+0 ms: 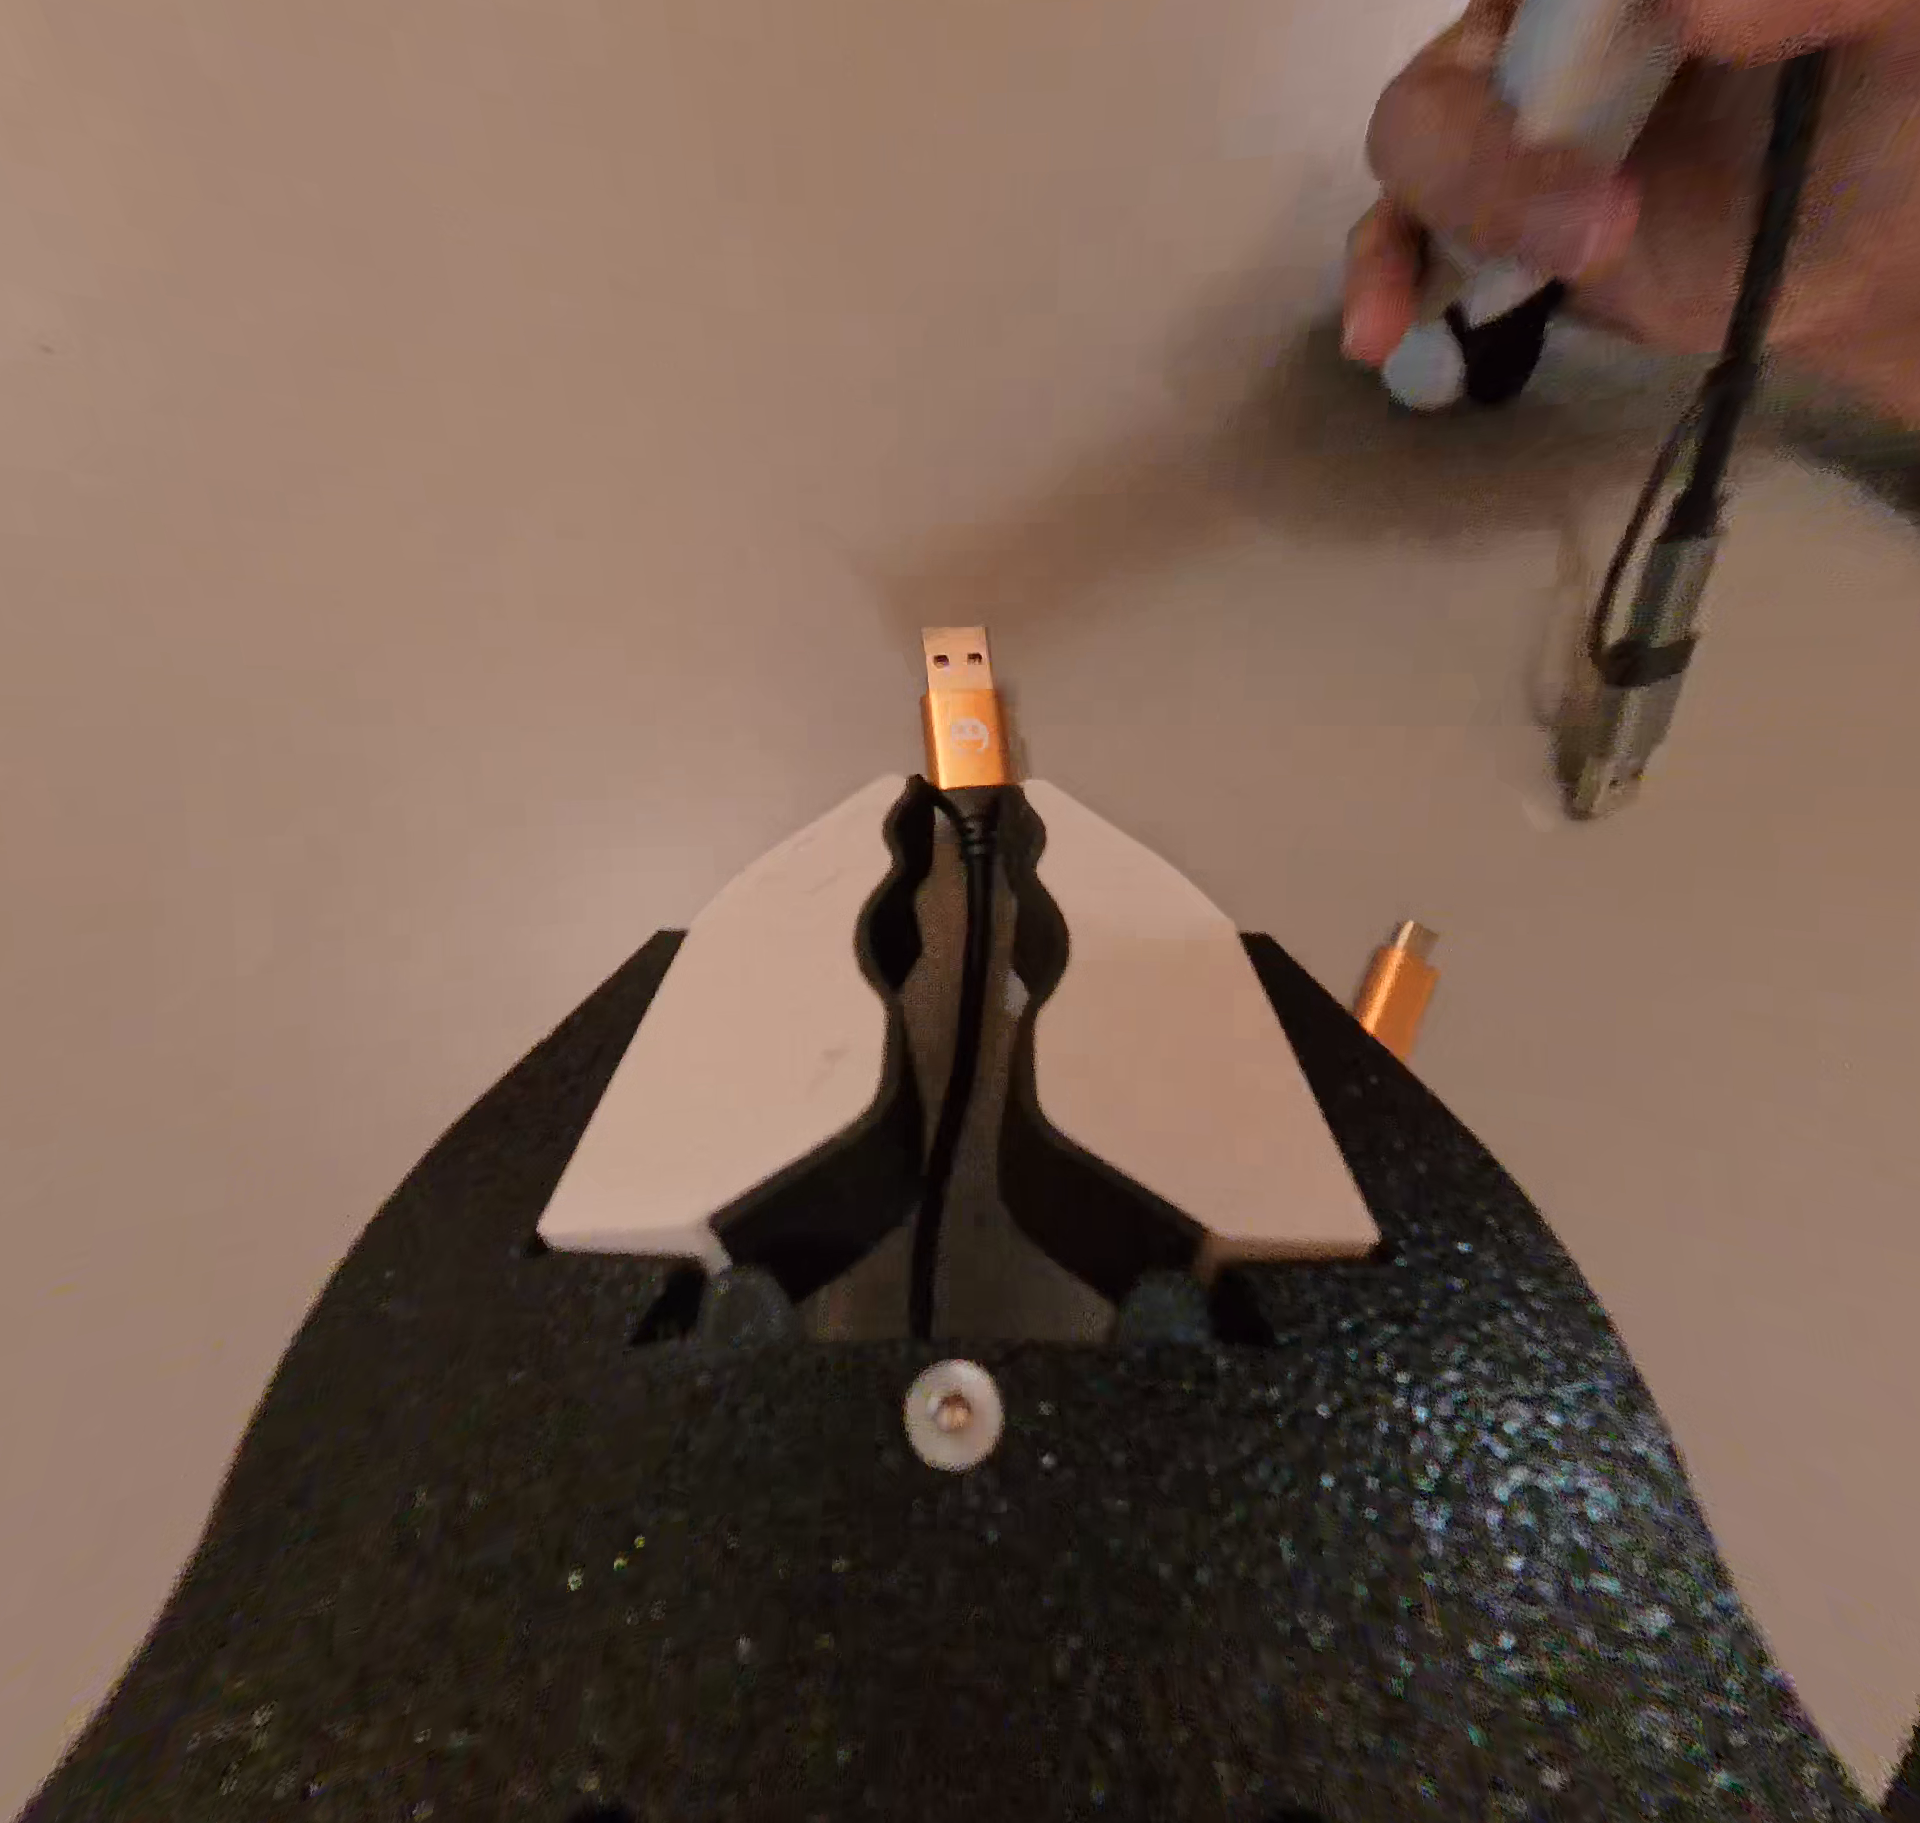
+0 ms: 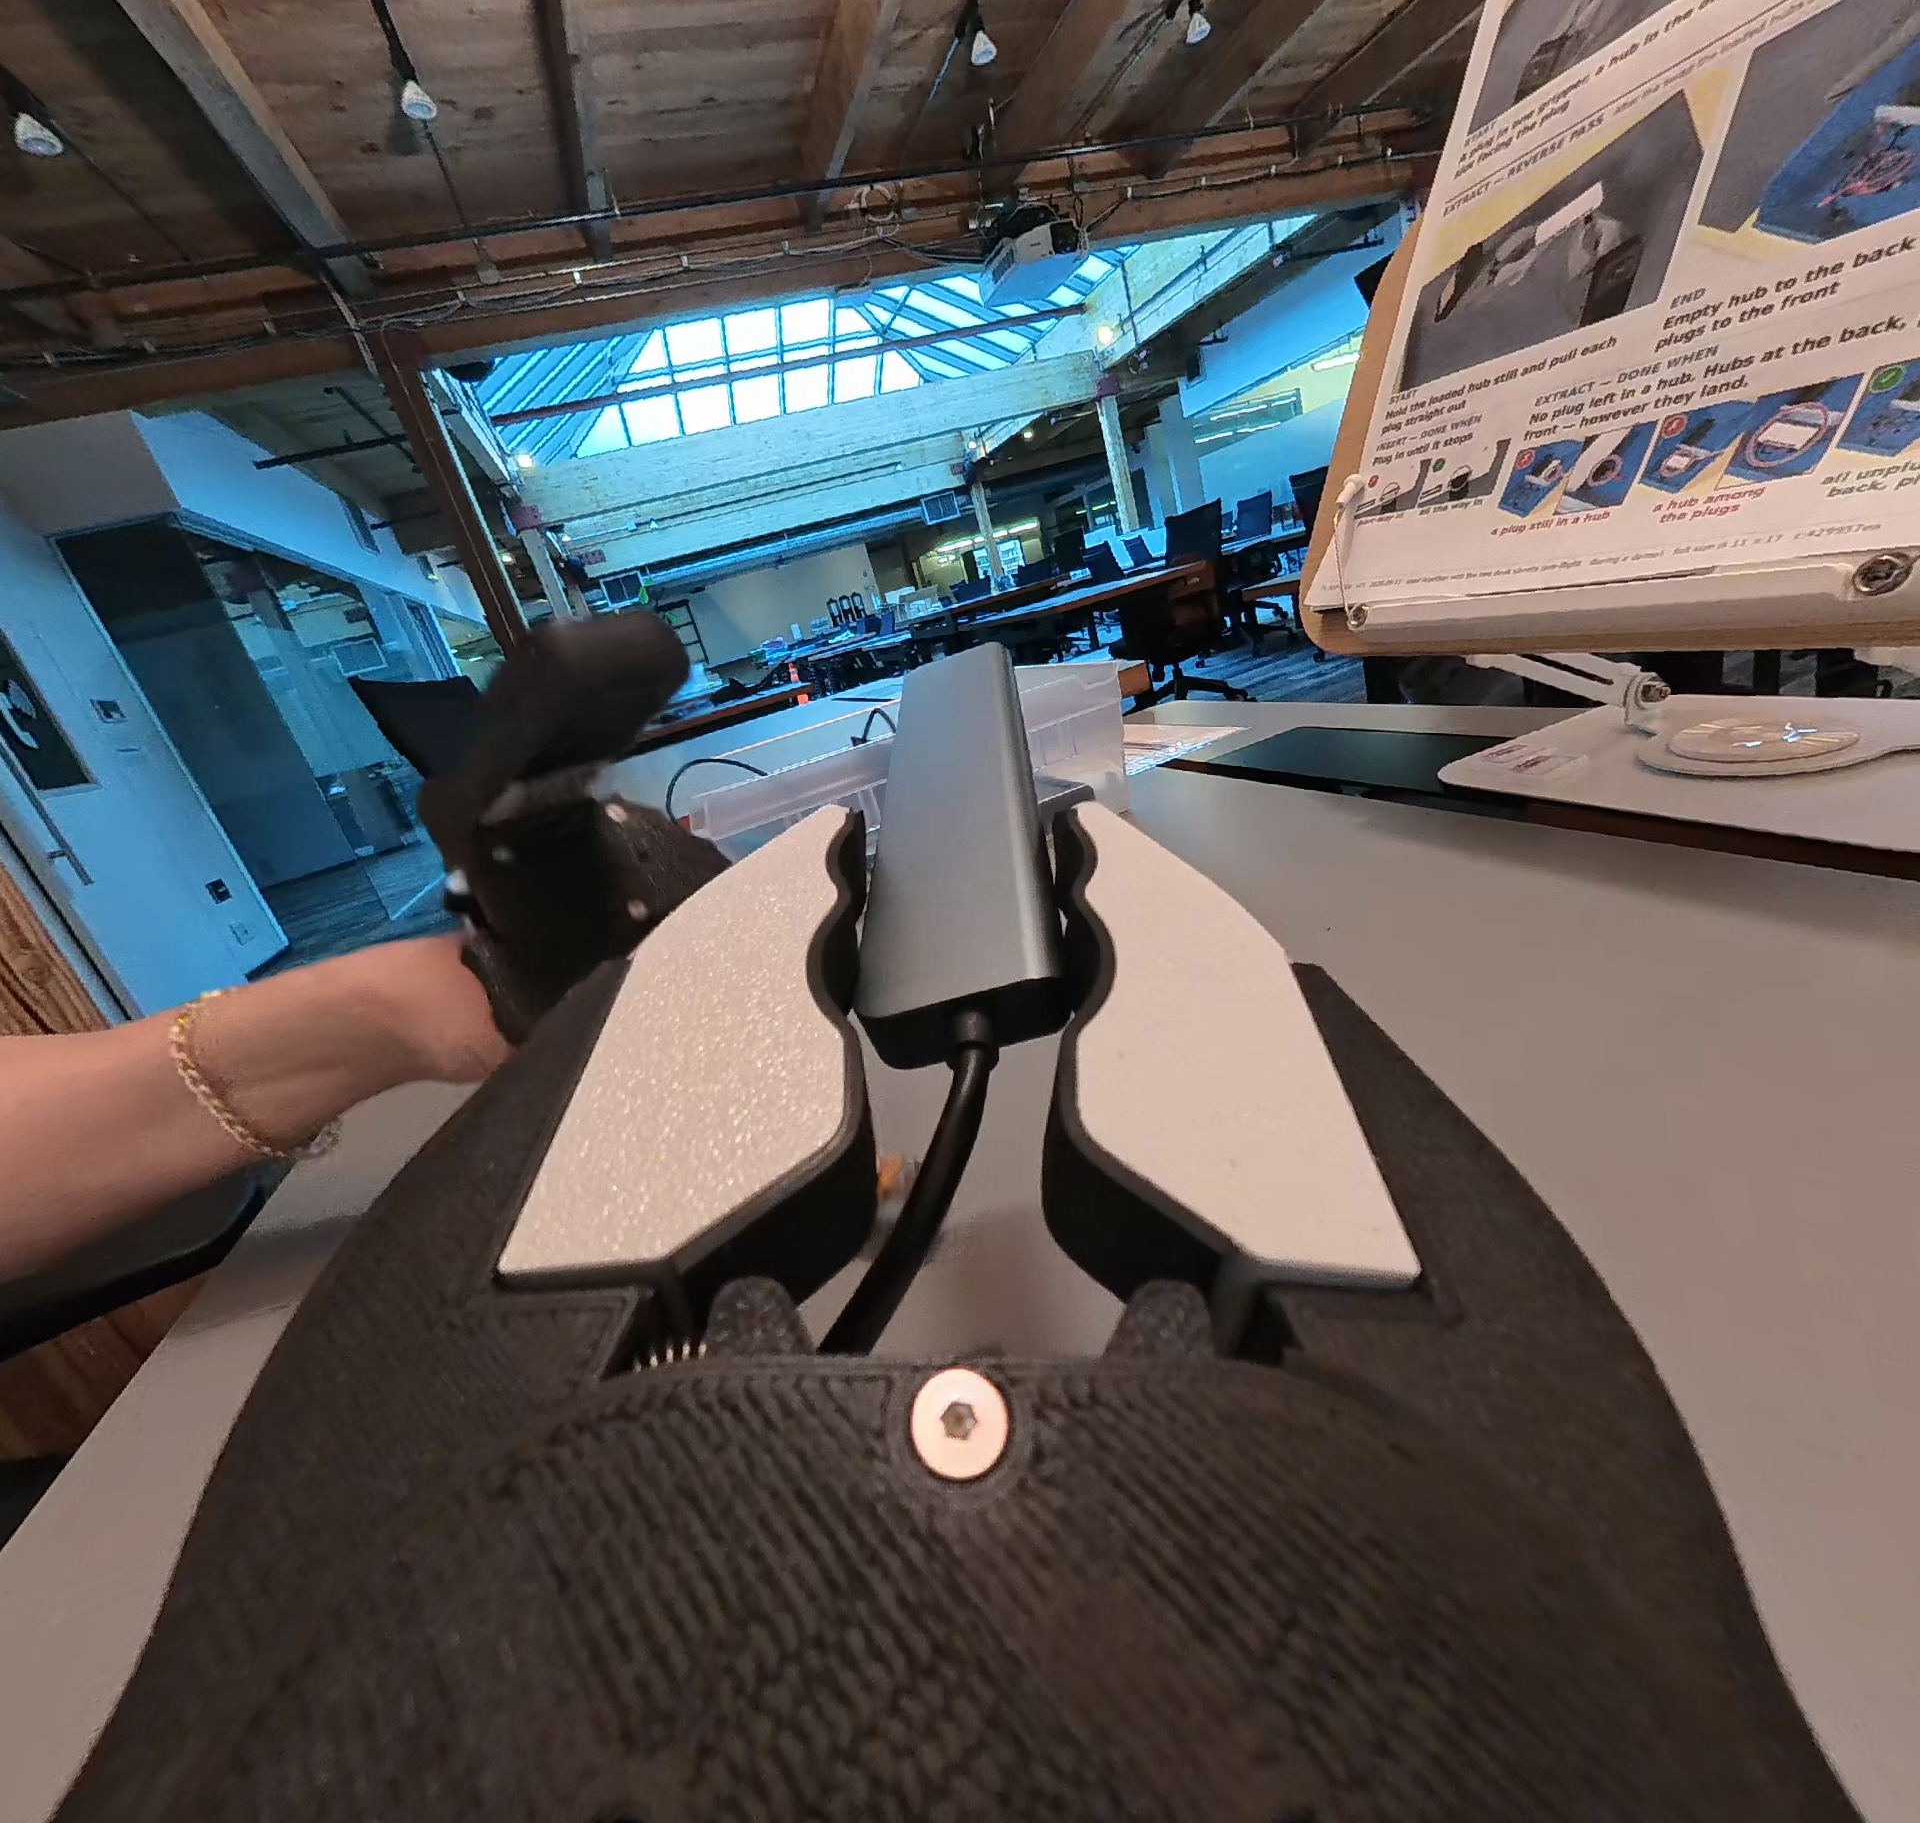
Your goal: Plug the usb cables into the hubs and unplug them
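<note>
**Each gripper holds its half: a plug on the left, a hub on the right**

Left wrist view: The left gripper (image 1: 961,797) points down at a plain grey table (image 1: 416,423). Its two white fingers (image 1: 748,1025) are closed on an orange USB plug (image 1: 961,724), whose metal tip sticks out past the fingertips. The plug's black cable (image 1: 961,1046) runs back between the fingers. A second orange plug (image 1: 1401,989) shows just beside the right finger's outer edge. At upper right, blurred, a hand (image 1: 1507,163) grips the other tool, and a grey connector (image 1: 1631,672) on a dark lead hangs below it, above the table.

Right wrist view: The right gripper (image 2: 961,838) is raised and looks across the table (image 2: 1558,1046) into a large room with a wooden ceiling. Its fingers (image 2: 707,1046) are clamped on a dark grey hub (image 2: 961,838), which points away from the camera, its black lead (image 2: 935,1150) trailing back and down. At left, a hand with a gold bracelet (image 2: 239,1087) holds the black left gripper (image 2: 561,838). A clear plastic bin (image 2: 790,776) sits behind the hub. An instruction sheet (image 2: 1662,267) on a board stands at upper right.
</note>
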Demonstrator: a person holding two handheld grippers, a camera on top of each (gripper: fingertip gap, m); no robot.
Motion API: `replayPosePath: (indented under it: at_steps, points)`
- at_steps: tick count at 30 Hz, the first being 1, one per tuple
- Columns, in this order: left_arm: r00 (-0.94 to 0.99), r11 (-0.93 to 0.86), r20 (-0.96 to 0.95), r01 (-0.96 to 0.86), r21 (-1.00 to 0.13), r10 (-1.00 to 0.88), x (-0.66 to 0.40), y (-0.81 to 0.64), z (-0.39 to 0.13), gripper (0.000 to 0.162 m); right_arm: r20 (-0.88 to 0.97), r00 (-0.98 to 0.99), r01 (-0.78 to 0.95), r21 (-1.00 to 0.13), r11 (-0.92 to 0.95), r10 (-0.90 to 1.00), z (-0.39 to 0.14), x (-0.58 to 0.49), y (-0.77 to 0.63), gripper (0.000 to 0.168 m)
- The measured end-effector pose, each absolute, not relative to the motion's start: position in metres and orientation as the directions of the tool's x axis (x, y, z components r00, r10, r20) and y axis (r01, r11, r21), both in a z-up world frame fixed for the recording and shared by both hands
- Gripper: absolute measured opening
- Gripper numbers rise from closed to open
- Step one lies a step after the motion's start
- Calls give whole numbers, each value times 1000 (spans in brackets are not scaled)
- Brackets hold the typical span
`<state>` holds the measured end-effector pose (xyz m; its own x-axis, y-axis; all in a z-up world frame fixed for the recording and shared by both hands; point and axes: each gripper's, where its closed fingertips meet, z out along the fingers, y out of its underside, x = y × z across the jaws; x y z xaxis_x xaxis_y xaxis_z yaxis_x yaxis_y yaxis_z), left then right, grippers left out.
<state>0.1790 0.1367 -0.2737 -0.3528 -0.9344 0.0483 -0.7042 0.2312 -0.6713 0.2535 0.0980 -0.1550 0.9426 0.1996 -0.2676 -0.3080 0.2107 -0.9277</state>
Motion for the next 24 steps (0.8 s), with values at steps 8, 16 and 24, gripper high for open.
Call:
replayPosePath:
  at_steps: [8,16,24]
  points:
    - [-301,160,60,-655,-739,-952,184,123,-176,13,-213,957,-251,-948,194,197,-156,246,101,35]
    - [-299,144,84,-665,-733,-951,196,110,-177,12,-189,964,-227,-952,208,188,-155,244,100,35]
    - [-281,161,58,-695,-701,-958,198,114,-180,12,-150,975,-181,-963,198,163,-156,241,104,35]
